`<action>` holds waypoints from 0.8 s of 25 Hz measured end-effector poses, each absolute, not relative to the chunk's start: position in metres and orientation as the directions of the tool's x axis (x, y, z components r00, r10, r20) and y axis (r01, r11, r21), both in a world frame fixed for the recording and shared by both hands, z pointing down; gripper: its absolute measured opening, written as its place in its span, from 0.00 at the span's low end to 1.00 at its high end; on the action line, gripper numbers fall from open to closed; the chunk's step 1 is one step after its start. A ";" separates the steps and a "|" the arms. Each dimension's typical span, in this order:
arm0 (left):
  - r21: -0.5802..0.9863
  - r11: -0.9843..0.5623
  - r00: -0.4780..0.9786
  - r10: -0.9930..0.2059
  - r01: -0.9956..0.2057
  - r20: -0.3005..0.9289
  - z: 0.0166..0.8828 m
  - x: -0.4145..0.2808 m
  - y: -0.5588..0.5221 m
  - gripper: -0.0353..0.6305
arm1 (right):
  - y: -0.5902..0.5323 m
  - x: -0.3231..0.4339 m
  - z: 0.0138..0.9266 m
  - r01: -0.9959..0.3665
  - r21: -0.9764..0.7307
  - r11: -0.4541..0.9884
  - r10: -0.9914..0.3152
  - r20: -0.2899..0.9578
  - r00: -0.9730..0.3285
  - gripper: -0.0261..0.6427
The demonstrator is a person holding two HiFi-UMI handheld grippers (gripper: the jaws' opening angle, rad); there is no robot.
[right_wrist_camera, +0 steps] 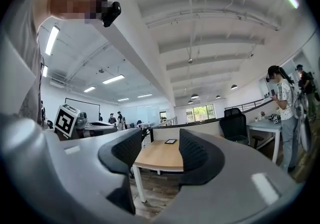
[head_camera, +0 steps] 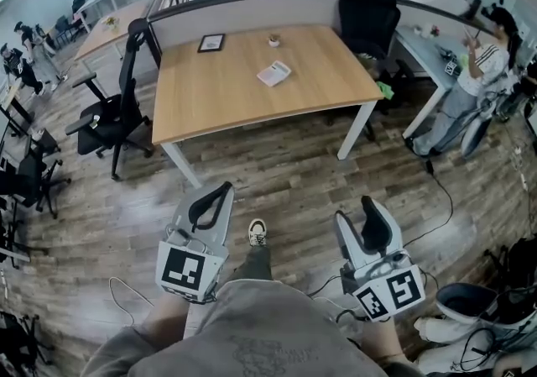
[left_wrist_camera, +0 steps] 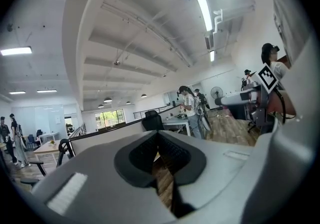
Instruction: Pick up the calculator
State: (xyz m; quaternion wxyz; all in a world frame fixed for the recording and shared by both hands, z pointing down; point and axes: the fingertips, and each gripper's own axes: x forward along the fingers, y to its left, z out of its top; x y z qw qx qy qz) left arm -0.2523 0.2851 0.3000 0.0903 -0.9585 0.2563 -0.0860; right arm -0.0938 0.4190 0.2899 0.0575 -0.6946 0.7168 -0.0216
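Note:
The calculator (head_camera: 273, 73), white and flat, lies on the wooden table (head_camera: 210, 98), right of its middle. Both grippers hang low in front of my body, over the plank floor and well short of the table. My left gripper (head_camera: 225, 189) is shut, its dark pads (left_wrist_camera: 142, 155) meeting at the tips with nothing between them. My right gripper (head_camera: 369, 201) is open and empty. In the right gripper view the table (right_wrist_camera: 157, 160) shows through the wide gap of that gripper (right_wrist_camera: 160, 148); I cannot make out the calculator there.
A dark framed picture (head_camera: 211, 43) and a small pot (head_camera: 273, 39) sit at the table's far side, against a grey partition (head_camera: 252, 10). Black office chairs stand at its left (head_camera: 117, 107) and far right (head_camera: 369, 18). A person (head_camera: 482, 65) stands at the right-hand desk. Cables trail over the floor.

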 end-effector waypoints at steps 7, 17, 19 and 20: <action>-0.218 -0.865 0.863 -0.486 -0.451 0.141 0.307 -0.214 0.243 0.06 | 0.374 -0.060 0.302 -0.993 -0.119 0.024 -1.000 -0.021 -0.021 0.36; -0.198 -0.871 0.861 -0.481 -0.449 0.164 0.306 -0.169 0.149 0.06 | 0.275 -0.014 0.307 -0.990 -0.138 0.026 -0.999 0.037 -0.031 0.36; -0.194 -0.871 0.858 -0.483 -0.451 0.173 0.305 -0.164 0.123 0.06 | 0.249 -0.006 0.306 -0.989 -0.143 0.023 -0.998 0.046 -0.030 0.36; -0.192 -0.871 0.857 -0.485 -0.453 0.176 0.303 -0.161 0.110 0.06 | 0.236 -0.002 0.306 -0.989 -0.147 0.022 -0.998 0.050 -0.030 0.36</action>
